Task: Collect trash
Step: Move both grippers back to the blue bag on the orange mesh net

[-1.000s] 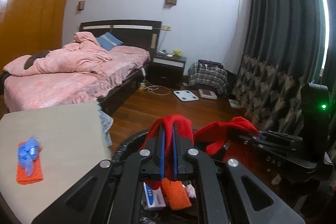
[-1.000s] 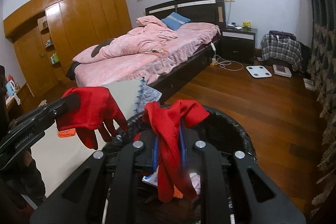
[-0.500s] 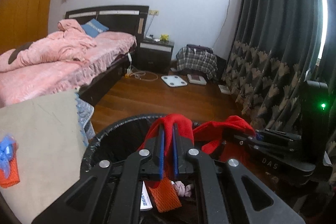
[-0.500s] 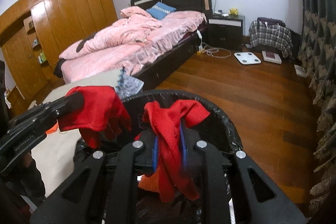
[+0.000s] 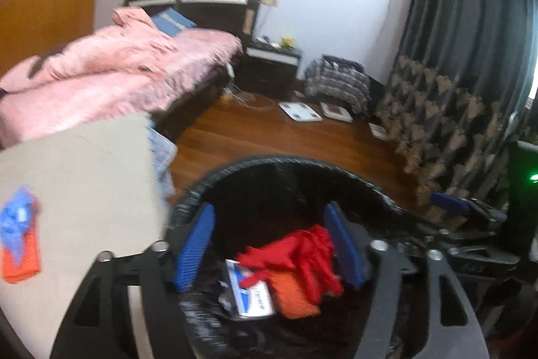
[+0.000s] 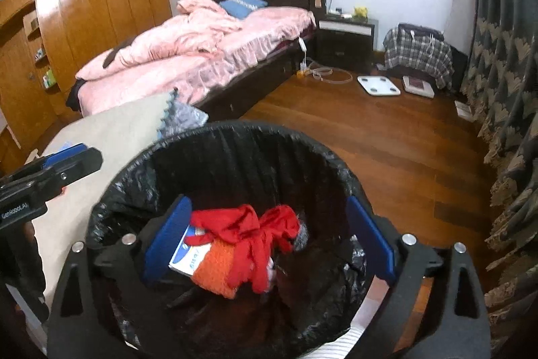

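A black-lined trash bin stands below both grippers. Two red gloves lie inside it on an orange cloth and a blue-white box. My left gripper is open and empty over the bin. My right gripper is open and empty over the bin too. On the beige table, at the left, a blue wrapper lies on an orange cloth.
A bed with pink bedding stands behind the table. A nightstand, a plaid-covered bag and a white scale sit on the wooden floor. Dark curtains hang at the right.
Both grippers have opened and let go of the red gloves. The gloves have dropped into the bin.
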A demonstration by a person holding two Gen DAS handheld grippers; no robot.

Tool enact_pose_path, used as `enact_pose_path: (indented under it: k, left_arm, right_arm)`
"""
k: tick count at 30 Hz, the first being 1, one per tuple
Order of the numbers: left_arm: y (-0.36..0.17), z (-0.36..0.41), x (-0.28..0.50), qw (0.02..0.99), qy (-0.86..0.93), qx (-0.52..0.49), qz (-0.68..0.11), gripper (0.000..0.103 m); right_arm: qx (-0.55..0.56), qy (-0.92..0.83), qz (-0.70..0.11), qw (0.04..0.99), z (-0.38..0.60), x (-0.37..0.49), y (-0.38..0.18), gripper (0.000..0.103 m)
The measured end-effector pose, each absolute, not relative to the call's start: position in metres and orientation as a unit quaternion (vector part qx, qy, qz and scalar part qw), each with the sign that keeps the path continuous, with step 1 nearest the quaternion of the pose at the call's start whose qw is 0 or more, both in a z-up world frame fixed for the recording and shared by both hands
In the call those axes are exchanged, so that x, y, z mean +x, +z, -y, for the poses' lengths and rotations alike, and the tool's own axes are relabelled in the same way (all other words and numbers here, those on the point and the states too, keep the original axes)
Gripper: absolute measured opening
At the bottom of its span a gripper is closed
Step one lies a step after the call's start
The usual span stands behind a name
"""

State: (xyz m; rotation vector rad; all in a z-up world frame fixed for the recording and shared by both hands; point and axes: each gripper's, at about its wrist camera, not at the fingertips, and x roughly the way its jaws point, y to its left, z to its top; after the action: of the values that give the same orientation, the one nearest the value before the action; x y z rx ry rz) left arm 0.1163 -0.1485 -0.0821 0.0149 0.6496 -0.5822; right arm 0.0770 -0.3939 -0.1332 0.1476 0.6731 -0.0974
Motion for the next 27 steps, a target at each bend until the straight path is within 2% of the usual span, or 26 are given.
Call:
enact_pose_path:
  k: [6, 9, 27]
  left_arm:
    - [-0.064, 0.106, 0.11, 0.931, -0.231, 0.002, -0.283, 0.086]
    - [-0.059, 0.082, 0.106, 0.939, -0.208, -0.006, -0.275, 0.089]
    - [-0.068, -0.073, 0.107, 0.967, -0.042, -0.02, -0.251, 0.091]
  right_arm:
    - [0.074, -0.031, -0.293, 0.953, 0.381, 0.073, -0.112, 0.096]
    - [0.071, -0.016, -0.286, 0.956, 0.366, 0.078, -0.101, 0.096]
    - [0.049, 0.094, -0.276, 0.955, 0.228, 0.147, -0.092, 0.097]
